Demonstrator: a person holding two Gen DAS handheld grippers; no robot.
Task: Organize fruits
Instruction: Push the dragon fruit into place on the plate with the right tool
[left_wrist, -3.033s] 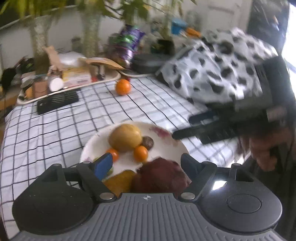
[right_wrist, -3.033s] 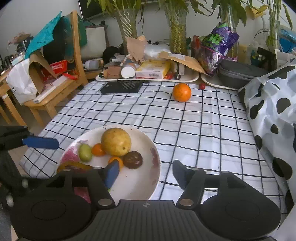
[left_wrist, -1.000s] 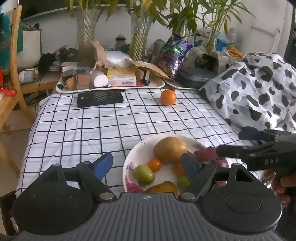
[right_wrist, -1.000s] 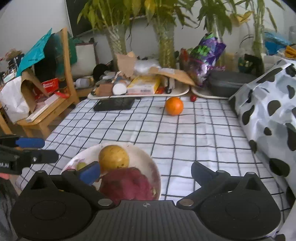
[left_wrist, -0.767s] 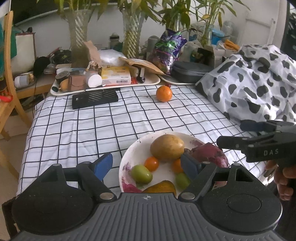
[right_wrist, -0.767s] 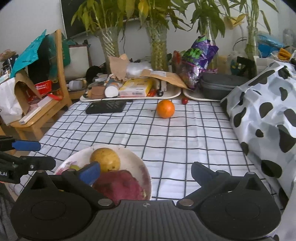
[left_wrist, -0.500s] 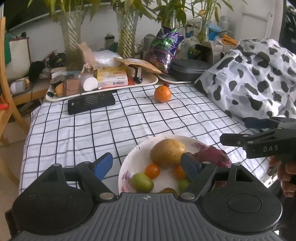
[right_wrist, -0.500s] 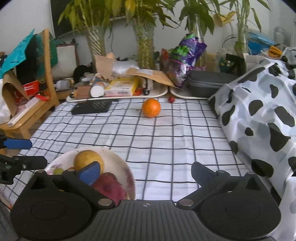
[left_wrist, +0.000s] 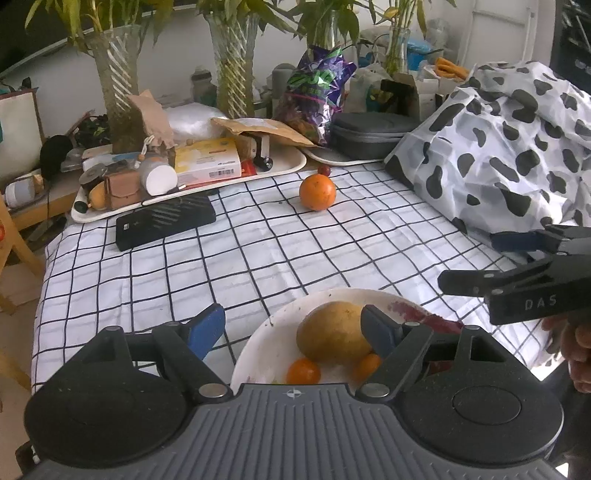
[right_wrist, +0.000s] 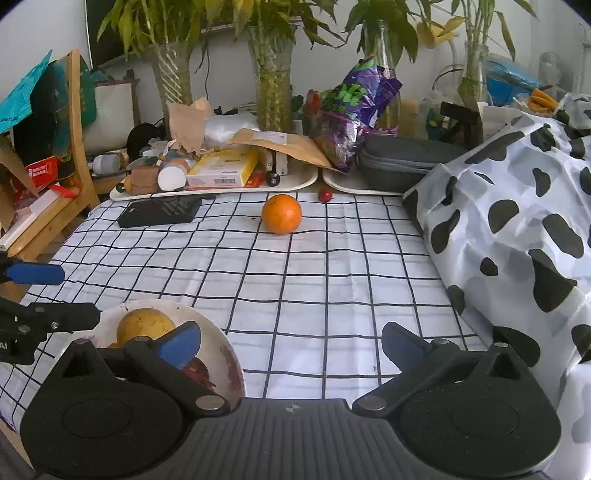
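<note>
We hold both claws low over the near edge of the worktop (left_wrist: 258, 251), which is covered by a white cloth with a black grid. Our left claw (left_wrist: 293, 326) is spread wide with nothing between its blue-padded fingers; its right finger sits over the white plate (left_wrist: 258, 347), its left finger over bare cloth. Our right claw (right_wrist: 291, 341) is also spread wide and empty, its left finger above the plate's right rim and its right finger near the cow-print cover (right_wrist: 517, 221) that drapes the right side. On the plate lie a large yellow-brown fruit (left_wrist: 332, 330), two small orange fruits (left_wrist: 303, 371) just in front of it, and a dark red fruit (right_wrist: 195, 367) mostly hidden behind our right claw's finger; red smears mark the plate's rim. Well apart from the plate, toward the far side, a lone orange (right_wrist: 282, 214) rests on the cloth, with a small red fruit (right_wrist: 325, 194) just beyond it to the right. A black flat box (left_wrist: 166, 221) lies to the far left, next to a cluttered white tray (left_wrist: 288, 168).
</note>
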